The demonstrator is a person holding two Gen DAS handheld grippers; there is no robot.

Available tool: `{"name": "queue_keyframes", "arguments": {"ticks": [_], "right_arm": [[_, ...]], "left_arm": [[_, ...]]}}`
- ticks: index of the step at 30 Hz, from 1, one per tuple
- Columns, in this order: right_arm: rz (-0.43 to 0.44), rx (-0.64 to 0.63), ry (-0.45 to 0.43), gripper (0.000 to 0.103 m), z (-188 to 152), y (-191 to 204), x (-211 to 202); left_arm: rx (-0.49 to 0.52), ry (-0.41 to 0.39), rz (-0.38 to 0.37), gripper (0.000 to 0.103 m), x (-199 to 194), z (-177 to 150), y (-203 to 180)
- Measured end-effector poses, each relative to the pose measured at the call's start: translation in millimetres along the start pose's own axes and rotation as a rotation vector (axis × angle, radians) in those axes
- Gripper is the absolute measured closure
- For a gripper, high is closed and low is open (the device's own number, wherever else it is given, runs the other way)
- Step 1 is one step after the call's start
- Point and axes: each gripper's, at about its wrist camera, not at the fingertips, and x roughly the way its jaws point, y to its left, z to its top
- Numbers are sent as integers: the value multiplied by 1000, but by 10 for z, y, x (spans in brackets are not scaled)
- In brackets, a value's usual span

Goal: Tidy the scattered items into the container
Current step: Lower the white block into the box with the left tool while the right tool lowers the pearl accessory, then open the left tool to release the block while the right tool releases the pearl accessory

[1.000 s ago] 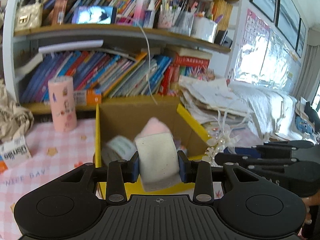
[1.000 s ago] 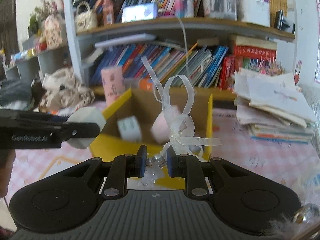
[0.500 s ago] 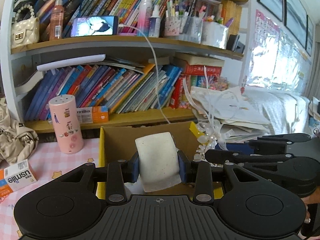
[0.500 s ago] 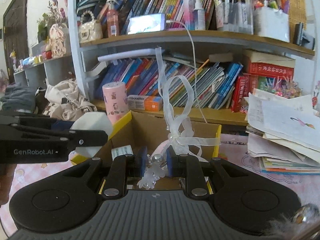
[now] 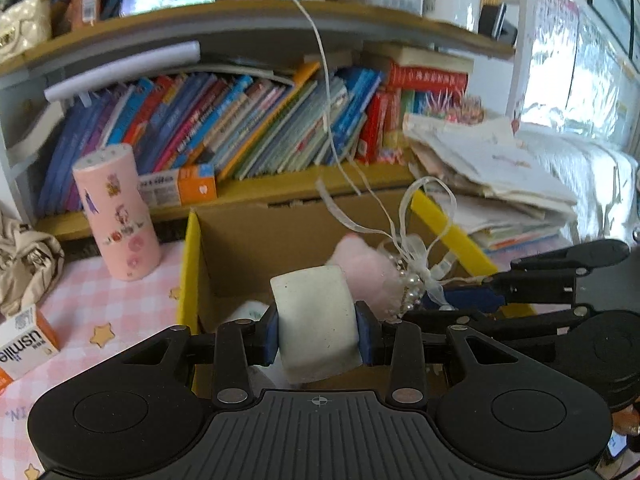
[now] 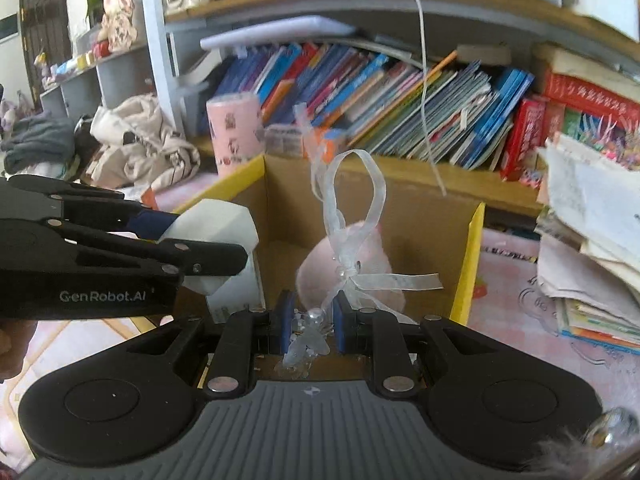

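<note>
White block (image 5: 314, 326) clamped in your left fingers (image 5: 276, 334); right fingers (image 6: 285, 316) pinch ribbon ornament (image 6: 310, 336), box (image 5: 192, 264) at twelve.

A table covered with a pink-and-white checked cloth printed with gold stars (image 5: 116, 304) carries the things. Directly on it stands an open brown cardboard box with yellow flap edges (image 5: 192, 264), and just left of the box an upright pink cylindrical canister with cartoon stickers (image 5: 116, 212). A small white-and-orange carton (image 5: 24, 340) lies near the left edge. A crumpled beige cloth bag (image 5: 28, 256) rests at the far left. To the box's right sits a slumped stack of papers and booklets (image 6: 592, 248).
</note>
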Motion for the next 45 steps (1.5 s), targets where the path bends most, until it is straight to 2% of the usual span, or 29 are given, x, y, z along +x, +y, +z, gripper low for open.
{"name": "queue_keyframes", "arguments": {"ticks": [9, 17, 22, 28, 29, 31, 33, 34, 35, 37, 45], "right_arm": [[14, 10, 72, 84, -48, -65, 196], [45, 18, 129, 84, 3, -77, 318], [35, 19, 148, 85, 25, -70, 346], [0, 5, 124, 76, 34, -47, 269], [-5, 3, 119, 75, 36, -45, 254], [-16, 2, 108, 75, 36, -38, 213], [-16, 8, 96, 71, 35, -44, 169], [-22, 9, 87, 67, 35, -38, 142], [-30, 11, 77, 55, 36, -30, 115], [-67, 12, 60, 41, 24, -27, 59], [-103, 22, 20, 28, -74, -4, -163]], "left_arm": [[16, 117, 3, 66, 231, -102, 27], [15, 128, -2, 65, 241, -99, 28], [0, 133, -8, 62, 234, -96, 52], [-24, 129, -6, 57, 173, -97, 77], [-22, 124, 3, 55, 154, -96, 68], [-17, 107, 62, 33, 110, -98, 50], [-25, 80, 106, 23, 44, -100, 61], [-34, 72, 111, 22, 13, -100, 77], [-45, 66, 110, 22, -17, -99, 95], [-60, 55, 104, 20, -74, -104, 113], [-29, 27, 100, 14, -269, -168, 7]]}}
